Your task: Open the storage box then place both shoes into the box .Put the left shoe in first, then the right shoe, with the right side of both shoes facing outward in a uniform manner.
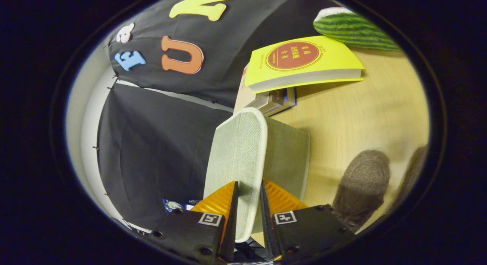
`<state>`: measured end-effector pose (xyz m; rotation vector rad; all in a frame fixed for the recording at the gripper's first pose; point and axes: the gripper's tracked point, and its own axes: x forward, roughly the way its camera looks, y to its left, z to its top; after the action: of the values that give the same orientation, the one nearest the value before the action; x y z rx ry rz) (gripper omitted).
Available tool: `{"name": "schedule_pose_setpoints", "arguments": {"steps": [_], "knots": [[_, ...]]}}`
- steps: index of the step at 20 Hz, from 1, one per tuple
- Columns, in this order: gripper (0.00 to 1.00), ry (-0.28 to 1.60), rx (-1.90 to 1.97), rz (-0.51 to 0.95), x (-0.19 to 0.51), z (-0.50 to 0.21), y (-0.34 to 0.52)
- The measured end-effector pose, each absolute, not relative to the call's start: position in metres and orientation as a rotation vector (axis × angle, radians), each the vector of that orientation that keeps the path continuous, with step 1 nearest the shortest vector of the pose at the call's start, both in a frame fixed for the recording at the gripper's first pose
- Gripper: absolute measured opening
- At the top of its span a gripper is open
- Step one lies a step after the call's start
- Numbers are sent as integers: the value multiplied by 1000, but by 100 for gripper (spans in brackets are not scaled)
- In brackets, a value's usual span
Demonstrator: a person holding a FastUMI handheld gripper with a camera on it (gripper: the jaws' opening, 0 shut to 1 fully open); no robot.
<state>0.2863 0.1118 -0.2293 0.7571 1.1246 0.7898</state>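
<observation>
Gripper [249,204] on my feed is clamped on the storage box's lid [237,162], both fingers pressing its rounded grey-green fabric edge, which stands lifted between them. Just behind the lid I see the storage box [289,158] itself, sitting on the wooden table [373,109]. Beside the box lie two brown fuzzy shoes [361,185], the nearer one close to my right finger. Beyond the box are a yellow book [304,63] stacked on other books and a watermelon [350,29].

No legible text on book [302,59]
</observation>
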Motion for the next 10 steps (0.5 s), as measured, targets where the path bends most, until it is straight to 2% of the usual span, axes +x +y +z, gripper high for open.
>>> {"name": "schedule_pose_setpoints", "arguments": {"steps": [2,3,5,7,10], "knots": [[30,1067,744,764,290,-219,109],[22,1044,734,761,291,-213,109],[12,1038,725,744,286,-205,110],[6,1039,704,717,283,-199,112],[6,1040,671,712,275,-185,116]]}}
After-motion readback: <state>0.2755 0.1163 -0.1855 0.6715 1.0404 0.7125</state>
